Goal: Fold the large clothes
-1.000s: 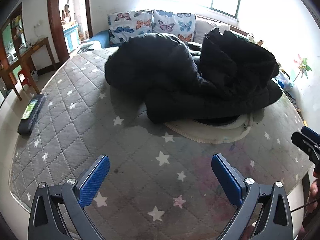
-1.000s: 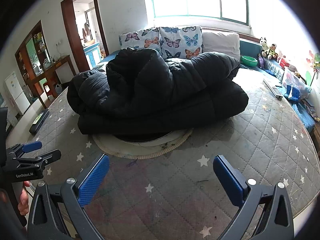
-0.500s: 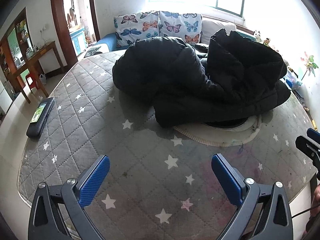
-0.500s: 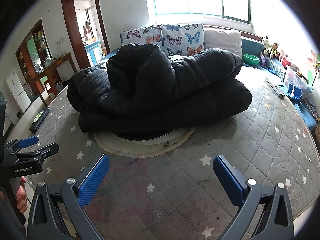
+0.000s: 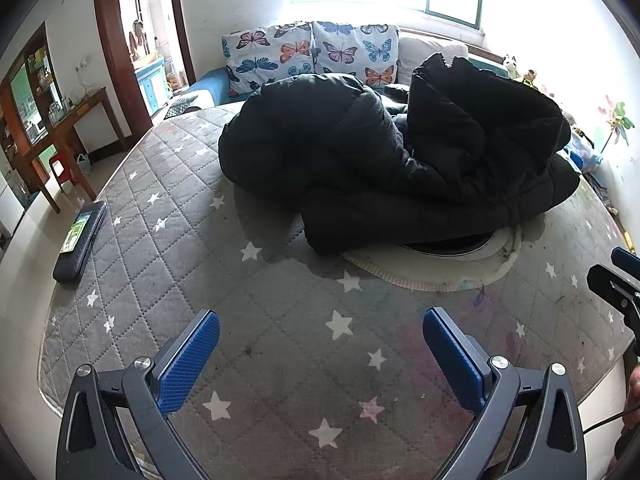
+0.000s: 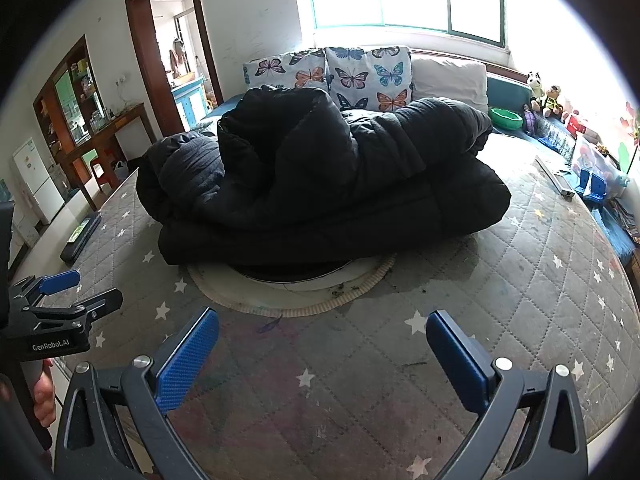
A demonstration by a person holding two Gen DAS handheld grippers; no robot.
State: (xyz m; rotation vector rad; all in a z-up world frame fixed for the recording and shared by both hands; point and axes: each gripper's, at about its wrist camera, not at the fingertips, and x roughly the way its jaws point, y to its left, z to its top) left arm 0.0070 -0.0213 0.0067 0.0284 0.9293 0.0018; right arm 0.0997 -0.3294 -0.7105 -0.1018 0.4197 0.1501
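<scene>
Left wrist view: left claw (image 5: 320,354) and right claw (image 6: 322,354) both spread, empty, near bed (image 5: 168,240) edge; black padded coat (image 5: 380,164) heaped mid-bed, well apart, so I'd reach in, pinch two hem corners, spread flat before folding.

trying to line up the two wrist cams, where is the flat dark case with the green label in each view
Left wrist: the dark case lies at the left edge of the mattress, left of the black coat.
Right wrist: the same case sits far left, beyond the left gripper.
Shared landmark: the butterfly pillows behind the coat.
</scene>
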